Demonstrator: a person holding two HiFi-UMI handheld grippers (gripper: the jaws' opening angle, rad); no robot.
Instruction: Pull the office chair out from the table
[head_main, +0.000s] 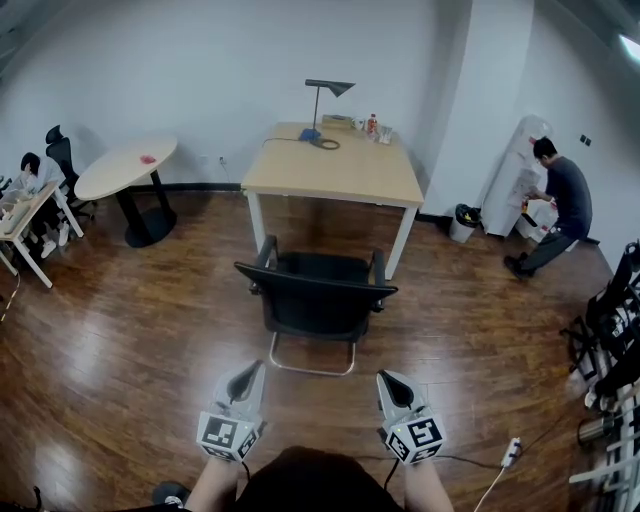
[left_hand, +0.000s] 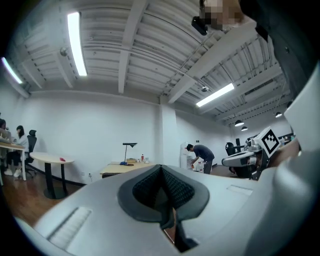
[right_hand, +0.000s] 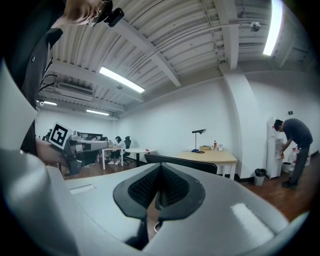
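I can't identify the small items (head_main: 372, 126) at the bench's (head_main: 330, 175) far edge. The left tool's (left_hand: 161, 187) body hides the office chair (head_main: 318, 298) in its own view.

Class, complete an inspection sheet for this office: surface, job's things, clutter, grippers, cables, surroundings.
Surface: glossy wooden floor.
Job's things: office chair in front of square table, backrest toward the grippers.
Clutter: desk lamp and bottles at the table's far edge.
Grippers: left gripper and right gripper shut, empty, short of the chair.
Cables: white cable with plug on the floor, right.
Surroundings: round table, bin, person bending by the wall.
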